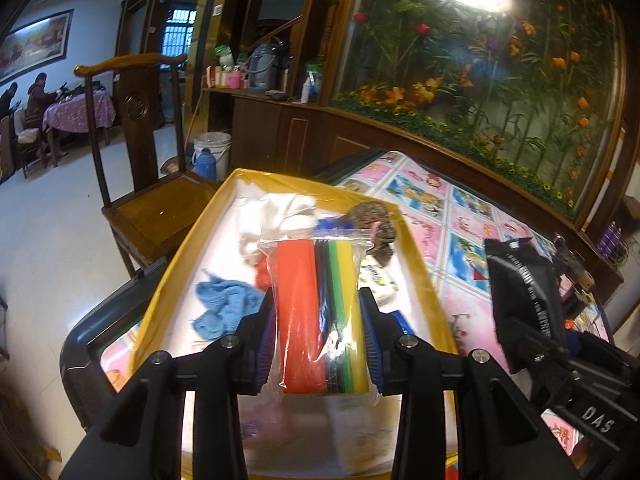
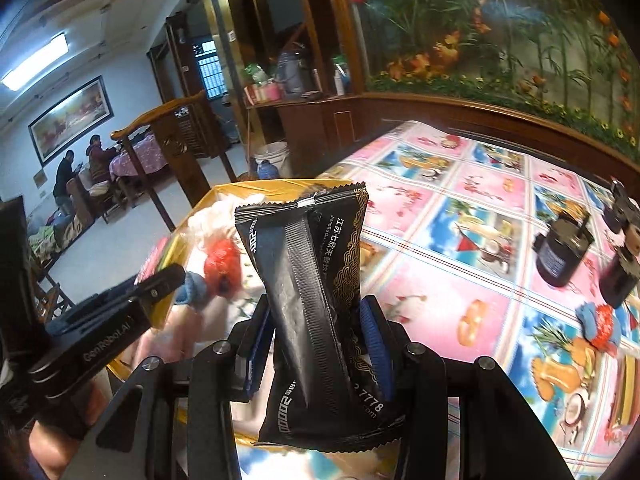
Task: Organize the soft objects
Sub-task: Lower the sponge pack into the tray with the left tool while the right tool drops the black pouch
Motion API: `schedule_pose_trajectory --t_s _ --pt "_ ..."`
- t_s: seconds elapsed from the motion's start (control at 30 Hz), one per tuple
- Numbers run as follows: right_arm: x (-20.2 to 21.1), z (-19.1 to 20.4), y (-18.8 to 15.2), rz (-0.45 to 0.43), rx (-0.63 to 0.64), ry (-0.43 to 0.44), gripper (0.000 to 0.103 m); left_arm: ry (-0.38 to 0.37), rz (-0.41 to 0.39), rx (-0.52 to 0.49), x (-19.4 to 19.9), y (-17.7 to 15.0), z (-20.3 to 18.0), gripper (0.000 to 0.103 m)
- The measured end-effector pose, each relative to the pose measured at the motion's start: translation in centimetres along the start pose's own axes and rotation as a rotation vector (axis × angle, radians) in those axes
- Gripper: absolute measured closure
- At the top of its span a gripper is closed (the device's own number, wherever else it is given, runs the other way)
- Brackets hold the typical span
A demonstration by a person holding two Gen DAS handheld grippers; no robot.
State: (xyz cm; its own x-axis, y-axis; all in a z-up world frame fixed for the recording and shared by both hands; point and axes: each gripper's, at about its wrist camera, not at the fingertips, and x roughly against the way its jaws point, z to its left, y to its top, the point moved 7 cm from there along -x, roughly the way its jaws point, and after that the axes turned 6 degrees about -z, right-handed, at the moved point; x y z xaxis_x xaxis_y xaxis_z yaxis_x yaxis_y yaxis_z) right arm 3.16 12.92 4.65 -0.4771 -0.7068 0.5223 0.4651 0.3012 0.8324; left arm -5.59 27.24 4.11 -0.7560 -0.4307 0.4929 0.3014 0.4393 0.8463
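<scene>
My left gripper [image 1: 318,308] is shut on a clear zip bag [image 1: 298,280] of red, black, green and yellow sheets, its blue pads pressing both sides. The bag hangs over a yellow-rimmed box [image 1: 188,248] that holds a white cloth [image 1: 272,216], a blue cloth [image 1: 224,300] and a brown patterned piece [image 1: 372,216]. My right gripper [image 2: 316,312] is shut on an upright black packet [image 2: 308,248], at the box's right edge [image 2: 276,186]. That packet [image 1: 520,288] also shows at the right of the left wrist view. A left finger [image 2: 160,284] shows beside a red ball-like thing [image 2: 222,260].
The table's pink and blue patterned cloth [image 2: 460,208] carries a black cylinder [image 2: 560,252], another dark object [image 2: 620,276] and a blue and red soft thing [image 2: 600,320] at the right. A wooden chair [image 1: 148,184] stands left of the box, with a white bucket [image 1: 212,148] behind it.
</scene>
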Motion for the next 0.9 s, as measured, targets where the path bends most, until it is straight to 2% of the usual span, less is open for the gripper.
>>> schedule_pose_trajectory --t_s 0.2,0.4,0.7,0.9 --pt "-2.2 2.5 0.2 0.039 0.019 0.044 0.055 0.029 0.035 0.041 -0.9 -0.5 2.9 0.066" --pt "-5.9 4.2 -0.2 0.112 0.017 0.059 0.055 0.024 0.078 0.053 -1.9 -1.3 3.6 0.066" --pt "-9.4 3.7 -1.7 0.198 -0.019 0.048 0.054 0.028 0.084 0.019 -2.7 -1.6 3.3 0.066" --pt "-9.7 3.5 -1.8 0.198 -0.022 0.064 0.053 0.022 0.094 0.025 -2.9 -1.8 3.3 0.065"
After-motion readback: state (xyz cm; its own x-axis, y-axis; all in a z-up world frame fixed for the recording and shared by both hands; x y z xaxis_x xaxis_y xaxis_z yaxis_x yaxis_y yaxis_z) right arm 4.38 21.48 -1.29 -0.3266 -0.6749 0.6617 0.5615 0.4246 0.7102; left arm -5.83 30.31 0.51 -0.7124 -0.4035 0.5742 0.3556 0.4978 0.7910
